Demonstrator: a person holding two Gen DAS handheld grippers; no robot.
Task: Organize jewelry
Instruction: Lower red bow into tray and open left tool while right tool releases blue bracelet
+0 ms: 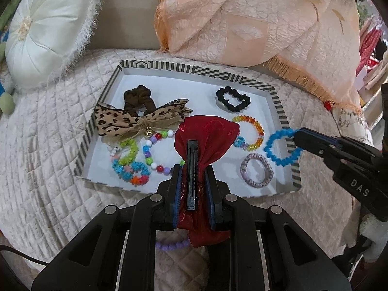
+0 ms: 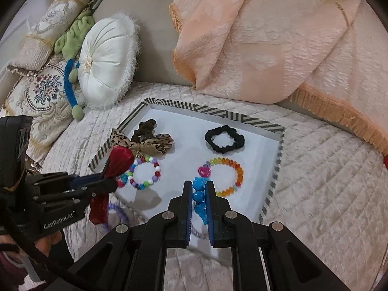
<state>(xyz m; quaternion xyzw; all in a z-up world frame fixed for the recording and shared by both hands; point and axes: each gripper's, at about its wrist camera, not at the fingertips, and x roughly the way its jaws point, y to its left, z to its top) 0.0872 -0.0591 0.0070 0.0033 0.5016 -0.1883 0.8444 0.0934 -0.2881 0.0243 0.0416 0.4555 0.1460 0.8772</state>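
A striped-rim tray [image 1: 278,101] [image 2: 276,169] lies on the quilted bed. In it are a leopard bow [image 1: 135,120], brown scrunchie [image 1: 139,97], black scrunchie [image 1: 232,98] [image 2: 224,139], several bead bracelets [image 1: 155,152] [image 2: 225,177] and a pink-grey hair tie [image 1: 257,169]. My left gripper [image 1: 192,172] is shut on a red bow clip [image 1: 206,135] above the tray's front; it also shows in the right wrist view [image 2: 120,162]. My right gripper [image 2: 198,189] is shut on a blue spiral hair tie [image 1: 278,148] [image 2: 200,196] over the tray's right rim.
A purple bead bracelet [image 1: 172,244] [image 2: 116,212] lies on the quilt in front of the tray. A white round cushion [image 1: 46,26] [image 2: 106,63] stands at the back left, embroidered pillows [image 2: 41,92] beside it. A peach fringed blanket [image 1: 254,19] [image 2: 266,41] is heaped behind the tray.
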